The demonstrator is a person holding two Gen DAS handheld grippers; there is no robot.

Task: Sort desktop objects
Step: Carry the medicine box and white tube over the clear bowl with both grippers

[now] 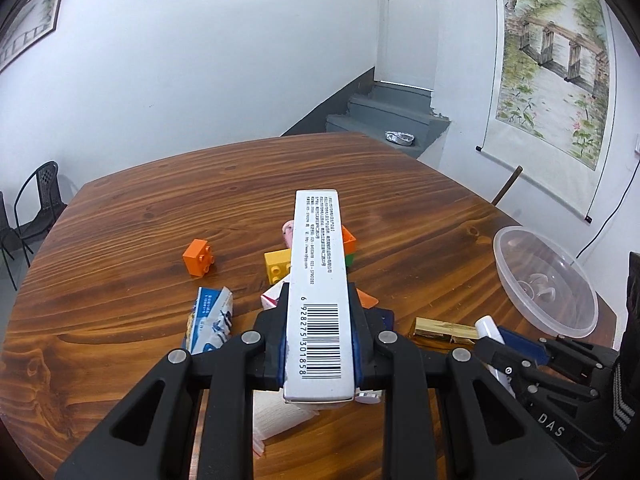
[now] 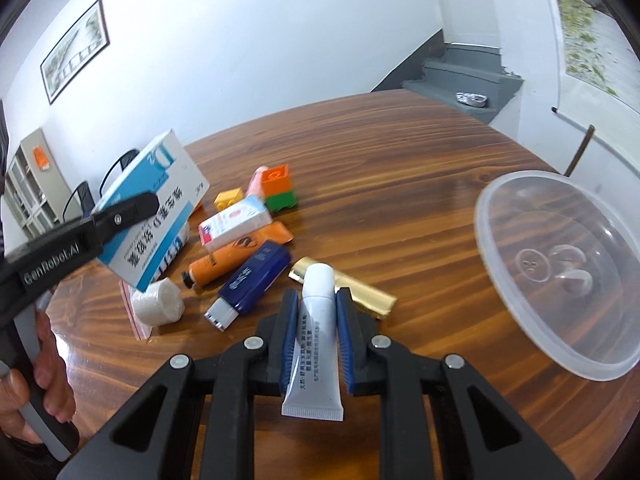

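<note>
A: Which step is in hand?

B: Both grippers are loaded, by my reading. The left gripper [image 1: 319, 334] pinches a white medicine box [image 1: 318, 280] by its narrow sides, barcode face up, and the right wrist view shows the box clear of the wooden table [image 2: 400, 168]. The right gripper [image 2: 318, 340] has its blue pads pressed on a small white tube [image 2: 316, 336], cap pointing forward, crimped end toward the camera.

A: And the next move?

B: Probably carrying the tube to the clear plastic bowl [image 2: 492, 240], which sits ahead and to the right of the right gripper, near it, with nothing but its own moulded base showing inside. The jaws should only spread once the tube is over the rim. Where the box belongs I cannot tell.

A: Count what is left.

B: Ahead of the right gripper: one gold stick [image 2: 360, 292] just beyond the tube's cap, one dark blue tube [image 2: 250, 284], one orange tube [image 2: 236, 256], one small red-and-white box [image 2: 234, 226], one white roll [image 2: 158, 302] on a plastic sleeve. Bricks: one yellow [image 2: 228, 200], one orange on green stack [image 2: 280, 188], and one loose orange brick [image 1: 199, 258] ahead-left of the left gripper. One blue-white pack [image 1: 212, 316] lies just left of its jaws. Something pink behind the stack is too hidden to name.
</note>
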